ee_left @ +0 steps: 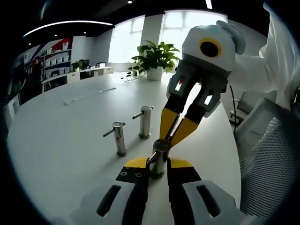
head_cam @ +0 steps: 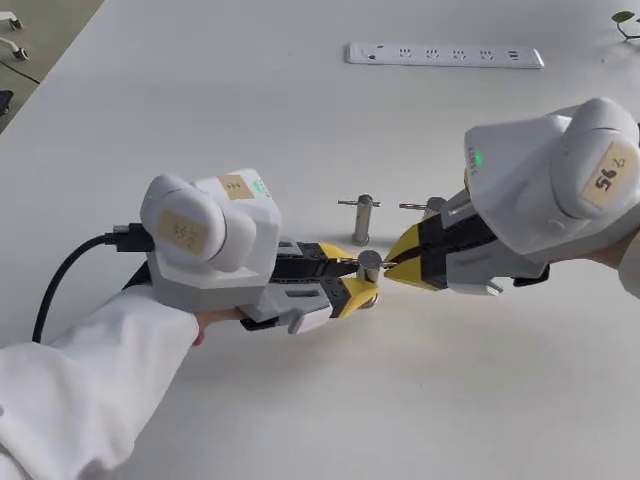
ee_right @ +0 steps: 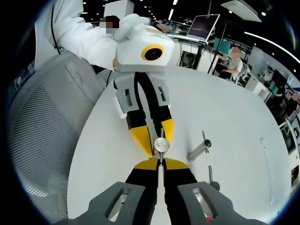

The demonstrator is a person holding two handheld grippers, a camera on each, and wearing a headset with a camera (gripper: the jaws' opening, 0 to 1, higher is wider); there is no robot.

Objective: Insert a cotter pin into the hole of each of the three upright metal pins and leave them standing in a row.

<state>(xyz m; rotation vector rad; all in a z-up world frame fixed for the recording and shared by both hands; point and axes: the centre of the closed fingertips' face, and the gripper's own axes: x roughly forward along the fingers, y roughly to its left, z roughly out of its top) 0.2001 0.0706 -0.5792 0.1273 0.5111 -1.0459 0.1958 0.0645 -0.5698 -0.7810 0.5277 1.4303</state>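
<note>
Head view: the left gripper [head_cam: 352, 272], held by a hand in a white sleeve [head_cam: 80, 390], reaches in from the left. Its yellow-tipped jaws are clamped around the gripped metal pin [head_cam: 369, 261], which stands upright on the white table [head_cam: 250, 110]. The right gripper [head_cam: 392, 266] comes in from the right, its tips drawn together just beside that pin's head. Behind stands the second metal pin [head_cam: 362, 222] with a seated cotter pin [head_cam: 349, 203] through its top. The third metal pin [head_cam: 433, 207], partly hidden by the right gripper, carries the other seated cotter pin [head_cam: 412, 206]. A power strip [head_cam: 445, 54] lies far across the table.

Left gripper view: the left gripper [ee_left: 158, 164] has its jaws closed on the lower body of the gripped metal pin [ee_left: 160, 152]. The right gripper [ee_left: 175, 135] slants down from the upper right, its tips pinched on the thin held cotter pin [ee_left: 175, 127] at the pin's head. Whether the cotter pin has entered the hole cannot be told. To the left, the second metal pin [ee_left: 119, 139] and the third metal pin [ee_left: 146, 123] stand upright and apart. A potted plant [ee_left: 154, 56] sits beyond.

Right gripper view: the right gripper [ee_right: 160, 164] has its tips together on the held cotter pin [ee_right: 161, 156], which points at the head of the gripped metal pin [ee_right: 161, 144]. The left gripper [ee_right: 154, 138] faces it. The second metal pin [ee_right: 197, 152] and the third metal pin [ee_right: 210, 176] stand to the right.
</note>
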